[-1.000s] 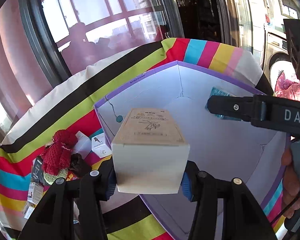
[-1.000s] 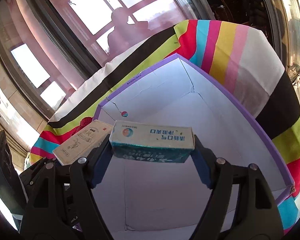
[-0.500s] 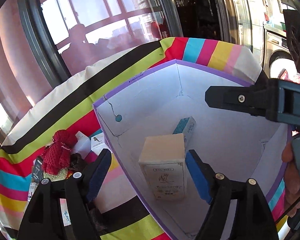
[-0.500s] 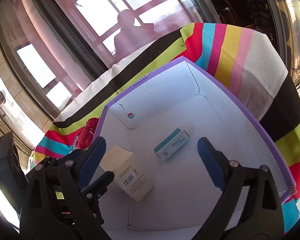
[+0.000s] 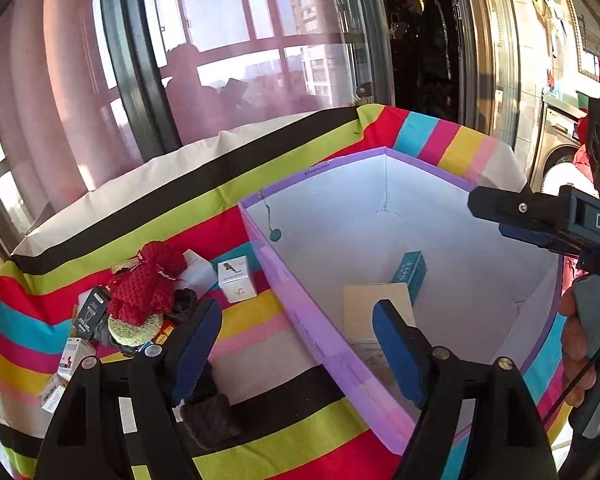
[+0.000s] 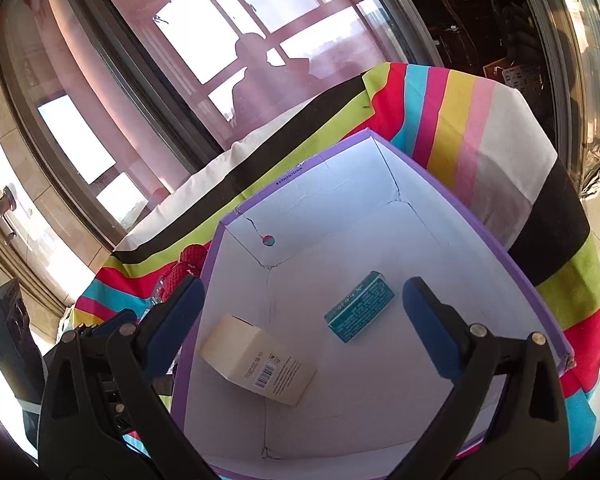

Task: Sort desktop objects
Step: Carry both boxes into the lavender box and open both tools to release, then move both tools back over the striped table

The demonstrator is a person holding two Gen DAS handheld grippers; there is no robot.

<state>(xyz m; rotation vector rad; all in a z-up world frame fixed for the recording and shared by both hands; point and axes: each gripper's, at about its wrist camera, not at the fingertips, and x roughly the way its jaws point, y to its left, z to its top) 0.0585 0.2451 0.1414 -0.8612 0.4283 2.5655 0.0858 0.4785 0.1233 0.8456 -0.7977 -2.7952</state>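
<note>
On the left part of my striped cloth-covered bench (image 5: 228, 184) lies a heap of small things: a red crocheted doll (image 5: 146, 284), a small white cube carton (image 5: 236, 282) and several little packets (image 5: 74, 356) near the left edge. My left jaws (image 5: 296, 354) stand apart with nothing between them, straddling the near wall of the purple-rimmed white cardboard box (image 5: 320, 344); they have just been opening. Inside the box the cream rectangular carton (image 6: 256, 360) lies on its side toward the left wall, and the teal rectangular carton (image 6: 360, 306) lies flat to its right, apart from it. My right jaws (image 6: 302, 322) hang wide apart above both, touching neither, having just been opening too.
</note>
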